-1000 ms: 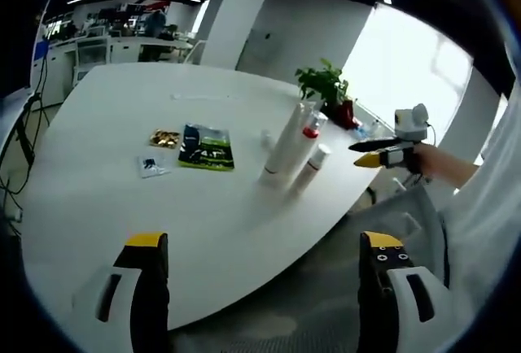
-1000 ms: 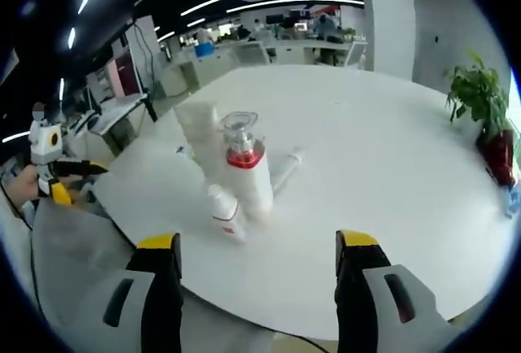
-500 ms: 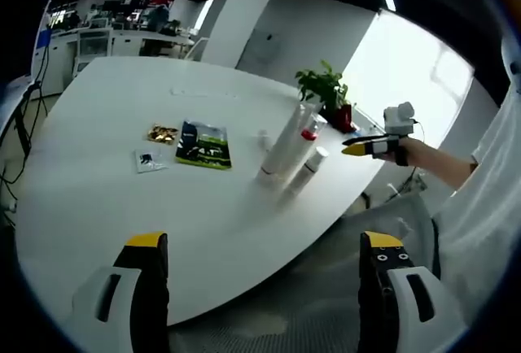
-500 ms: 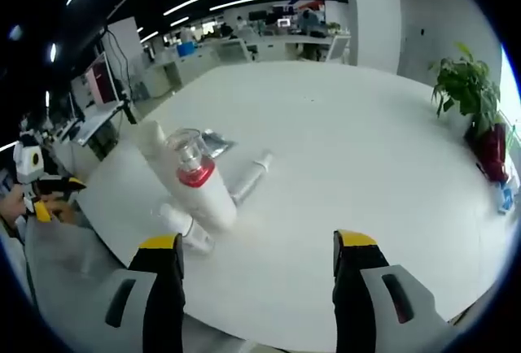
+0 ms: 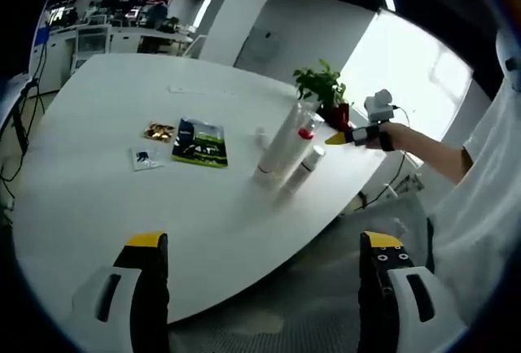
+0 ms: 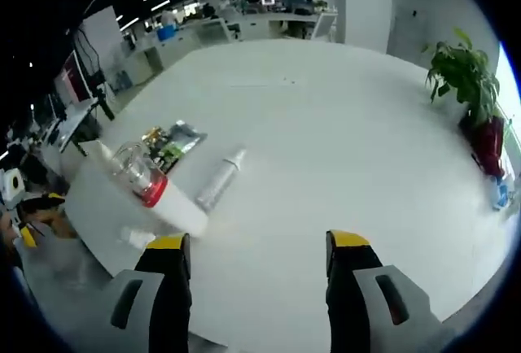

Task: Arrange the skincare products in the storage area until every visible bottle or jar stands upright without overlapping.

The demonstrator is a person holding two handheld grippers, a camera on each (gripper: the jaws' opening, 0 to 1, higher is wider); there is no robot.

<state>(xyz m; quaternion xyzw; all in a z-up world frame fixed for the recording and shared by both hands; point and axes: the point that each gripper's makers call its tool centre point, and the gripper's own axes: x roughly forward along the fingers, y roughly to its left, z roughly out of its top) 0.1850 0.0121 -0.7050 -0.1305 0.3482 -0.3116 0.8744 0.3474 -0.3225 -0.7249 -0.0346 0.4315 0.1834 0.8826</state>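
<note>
In the left gripper view I see my left gripper (image 5: 259,288) low over the near edge of the big white round desk (image 5: 98,198). Its jaws are wide apart with nothing between them. Past them, near the far edge of the desk, stands a little bunch of skincare bottles. The tall white bottle with a clear cap and a red ring (image 5: 285,143) looks upright. A small white bottle (image 5: 299,171) stands just beside it, touching or almost touching; I cannot tell which. To their left lie a dark green flat packet (image 5: 199,143), a small gold packet (image 5: 159,132) and a tiny clear packet (image 5: 143,158), near each other. A green plant in a red pot (image 5: 326,93) sits behind the bottles. My right gripper (image 5: 346,135) comes in from the right, close to the bottles. It is too small for me to tell how its jaws stand.

In the right gripper view my right gripper (image 6: 256,288) has its jaws wide apart, and they hold nothing. The tall white bottle (image 6: 159,194) is to the left of them and looks strongly tilted, though the view itself is tilted. A thin grey-white tube (image 6: 218,180) lies flat on the desk (image 6: 326,141) beside it. The small white bottle (image 6: 134,237) is blurry and hard to see. The green packet (image 6: 177,140) lies farther off.
</note>
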